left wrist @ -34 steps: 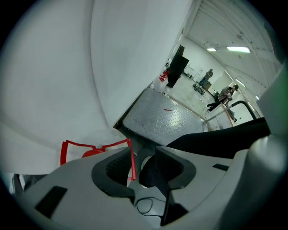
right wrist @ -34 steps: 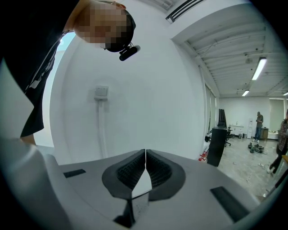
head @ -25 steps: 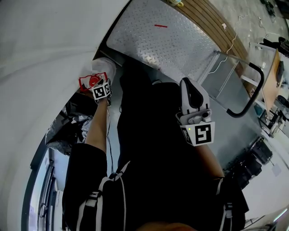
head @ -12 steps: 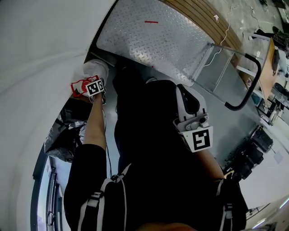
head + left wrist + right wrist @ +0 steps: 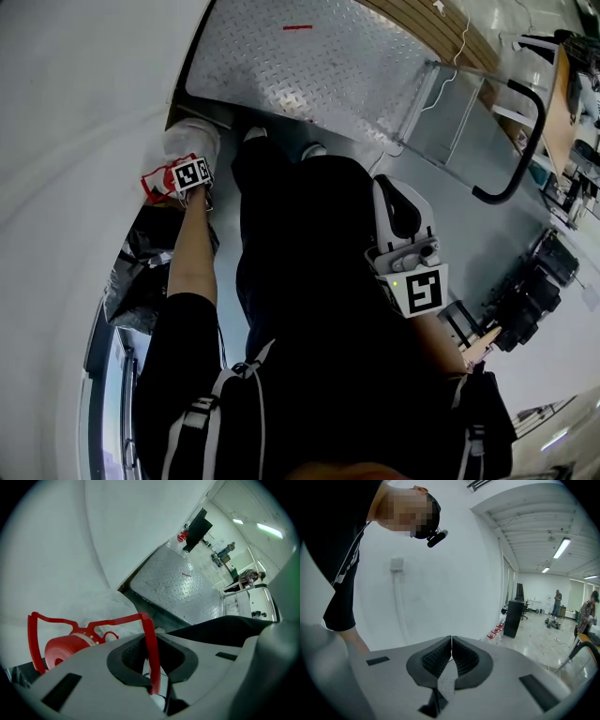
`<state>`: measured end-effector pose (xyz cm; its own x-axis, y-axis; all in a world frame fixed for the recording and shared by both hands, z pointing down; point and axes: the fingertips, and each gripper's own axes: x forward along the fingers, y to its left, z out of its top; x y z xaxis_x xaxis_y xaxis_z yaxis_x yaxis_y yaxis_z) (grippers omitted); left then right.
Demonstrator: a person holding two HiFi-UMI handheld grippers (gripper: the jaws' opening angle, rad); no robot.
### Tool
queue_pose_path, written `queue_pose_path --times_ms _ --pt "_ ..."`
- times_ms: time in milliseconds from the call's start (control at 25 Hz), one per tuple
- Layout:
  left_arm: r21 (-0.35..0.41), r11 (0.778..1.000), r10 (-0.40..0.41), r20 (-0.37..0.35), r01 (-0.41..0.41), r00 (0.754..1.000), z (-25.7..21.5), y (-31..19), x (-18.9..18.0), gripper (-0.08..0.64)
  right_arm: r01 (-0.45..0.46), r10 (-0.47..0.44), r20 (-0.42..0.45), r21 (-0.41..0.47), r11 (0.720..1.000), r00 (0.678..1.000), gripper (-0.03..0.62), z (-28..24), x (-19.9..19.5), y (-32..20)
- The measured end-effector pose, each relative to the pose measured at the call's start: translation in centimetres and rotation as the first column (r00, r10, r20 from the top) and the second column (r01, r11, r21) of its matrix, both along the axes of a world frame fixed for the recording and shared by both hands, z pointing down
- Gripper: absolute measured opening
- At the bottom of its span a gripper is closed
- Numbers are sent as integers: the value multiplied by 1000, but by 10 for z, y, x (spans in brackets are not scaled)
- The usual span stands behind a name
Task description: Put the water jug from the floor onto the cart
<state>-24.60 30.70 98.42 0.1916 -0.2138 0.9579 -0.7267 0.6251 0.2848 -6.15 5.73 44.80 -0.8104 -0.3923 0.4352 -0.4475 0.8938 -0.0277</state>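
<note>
The water jug (image 5: 190, 139) stands on the floor by the white wall, clear with a red cap (image 5: 62, 650) and a red carry handle (image 5: 151, 654). My left gripper (image 5: 174, 184) points steeply down at its top. Its jaws are closing, and the handle's red strip runs between the pads, which press on it (image 5: 151, 660). The cart's steel tread-plate deck (image 5: 319, 66) lies just beyond the jug, also seen as the deck (image 5: 180, 592) in the left gripper view. My right gripper (image 5: 397, 199) hangs in front of the person's dark trousers, shut with nothing in it (image 5: 451, 654).
The cart's black push handle (image 5: 521, 141) rises at the right. Crumpled black and silver bags (image 5: 141, 272) lie left of the person's legs. Black equipment (image 5: 525, 309) sits at the right. Far off stand more red-topped jugs (image 5: 494, 632) and a black cabinet (image 5: 513, 616).
My left gripper has sunk onto the jug's top and its jaws have come together on the red handle. The right gripper has shifted a little sideways.
</note>
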Motion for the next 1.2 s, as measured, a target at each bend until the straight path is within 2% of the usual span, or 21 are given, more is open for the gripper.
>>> queue_pose_path --times_ms 160,320,600,840,960,1200 --pt "12 1000 -26 -9 26 1000 -5 0 -2 40 -11 11 -19 -15 1000 1000 18 3 1 0" --pt "22 999 -30 -45 31 999 -5 10 4 32 2 -2 10 -25 1000 1000 18 7 -7 4" --pt "-31 999 34 -54 -36 998 -20 41 -5 34 11 -12 -17 -61 998 1000 18 2 -20 13" --pt "-76 996 39 -72 -44 997 -45 65 -18 34 -31 37 44 -132 991 998 18 -20 -16 11" --pt "-56 998 7 -76 -11 997 -66 62 -23 37 -53 61 49 -145 988 997 20 -30 -12 11" --pt "8 1000 22 -113 -22 993 -105 61 15 40 -119 140 137 -145 982 981 18 -55 0 6"
